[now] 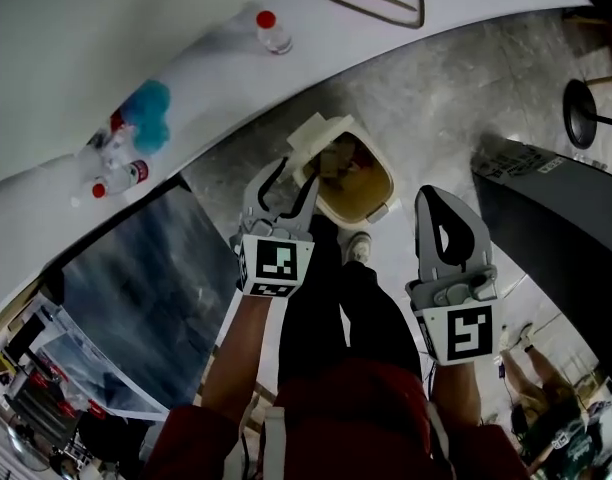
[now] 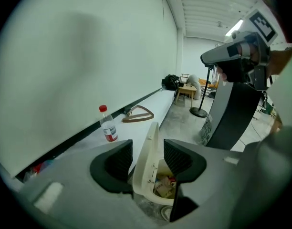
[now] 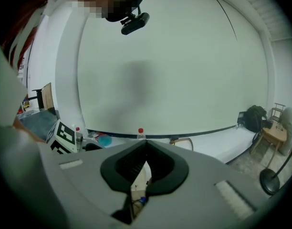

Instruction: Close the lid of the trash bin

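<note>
L gripper (image 1: 286,190) jaws apart, straddling the upright lid (image 2: 147,165), pads not touching it. R gripper (image 3: 146,149) jaws together, empty, right of trash bin (image 1: 391,180). Bin sits on mottled grey floor (image 1: 436,98), near white ledge (image 1: 186,68) w/ red-cap bottle (image 1: 273,32). Bin + lid: beige plastic, rounded.

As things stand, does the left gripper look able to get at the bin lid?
Probably yes: the left gripper is open, the upright lid shows between its jaws, and nothing stands in between.
</note>
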The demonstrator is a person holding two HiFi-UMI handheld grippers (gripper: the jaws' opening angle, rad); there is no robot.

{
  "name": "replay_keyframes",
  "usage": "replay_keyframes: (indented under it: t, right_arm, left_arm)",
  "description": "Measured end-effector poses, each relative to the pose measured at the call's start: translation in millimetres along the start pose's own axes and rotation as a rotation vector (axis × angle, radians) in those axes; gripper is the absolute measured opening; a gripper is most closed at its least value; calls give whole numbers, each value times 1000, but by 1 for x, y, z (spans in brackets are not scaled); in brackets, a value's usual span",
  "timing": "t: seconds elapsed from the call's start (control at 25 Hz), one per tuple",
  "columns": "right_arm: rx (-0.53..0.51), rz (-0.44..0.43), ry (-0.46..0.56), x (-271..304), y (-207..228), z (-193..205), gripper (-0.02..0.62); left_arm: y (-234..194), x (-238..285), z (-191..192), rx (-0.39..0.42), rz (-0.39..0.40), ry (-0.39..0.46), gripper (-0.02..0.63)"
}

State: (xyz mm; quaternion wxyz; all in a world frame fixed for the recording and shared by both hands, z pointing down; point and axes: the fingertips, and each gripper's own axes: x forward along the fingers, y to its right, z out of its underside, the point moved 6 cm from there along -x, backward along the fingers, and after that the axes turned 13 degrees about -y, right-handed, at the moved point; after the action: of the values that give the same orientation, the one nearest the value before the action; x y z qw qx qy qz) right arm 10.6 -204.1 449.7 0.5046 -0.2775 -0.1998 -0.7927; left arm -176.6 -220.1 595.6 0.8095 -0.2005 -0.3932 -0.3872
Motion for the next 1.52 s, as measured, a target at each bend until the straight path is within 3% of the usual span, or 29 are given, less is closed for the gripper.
replay_keyframes:
  t: [0.56, 1.52]
  right_arm:
    - [18, 7, -29, -5, 2, 20, -1]
    - [145, 66, -91, -63, 17, 134, 0]
  left_arm:
    - [17, 18, 10, 28, 68, -54, 222]
    - [159, 48, 71, 211, 283, -180, 222]
